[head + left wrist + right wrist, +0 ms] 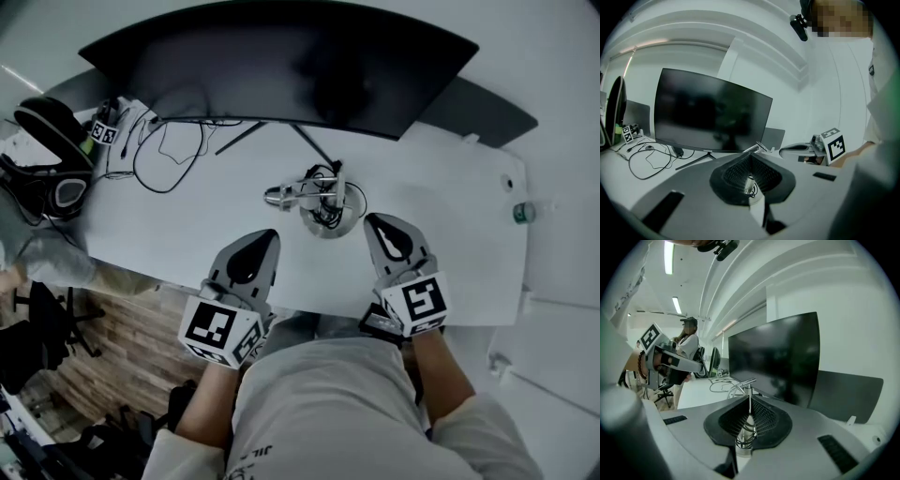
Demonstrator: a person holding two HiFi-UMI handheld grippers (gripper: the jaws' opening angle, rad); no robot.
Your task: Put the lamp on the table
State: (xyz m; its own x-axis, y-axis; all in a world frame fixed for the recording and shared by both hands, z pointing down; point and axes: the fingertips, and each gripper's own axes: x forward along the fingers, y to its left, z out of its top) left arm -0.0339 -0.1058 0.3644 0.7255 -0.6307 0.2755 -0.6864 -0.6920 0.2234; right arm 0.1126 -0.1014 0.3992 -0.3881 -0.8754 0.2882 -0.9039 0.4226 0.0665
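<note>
— Looking from the left side first, what may go wrong here?

— The left gripper (267, 236) has its fingers (733, 173) pressed together with nothing in them, and its tip is near the lamp (323, 202). If it swings to the right, it can push the round base or hook the dark cord (330, 217) that is wound loosely on the base. I think the cord is the main danger: one caught loop would drag the lamp over the counter (216, 225).

— And on the right?

— The right gripper (373, 221) is alike, with fingers (766, 417) closed and empty, and its tip is just beside the base. A small careless move to the left would knock it. The lamp also seems heavier to the left, where its head reaches out, so it would probably tip that way.

— Where is the lamp now?

— It is standing upright on the counter, between the two tips and a little farther, in front of the monitor (281, 66).

— How does it look?

— It is small, with a pale round base, a thin stem and a metallic head turned left. To me the task looks done.
</note>
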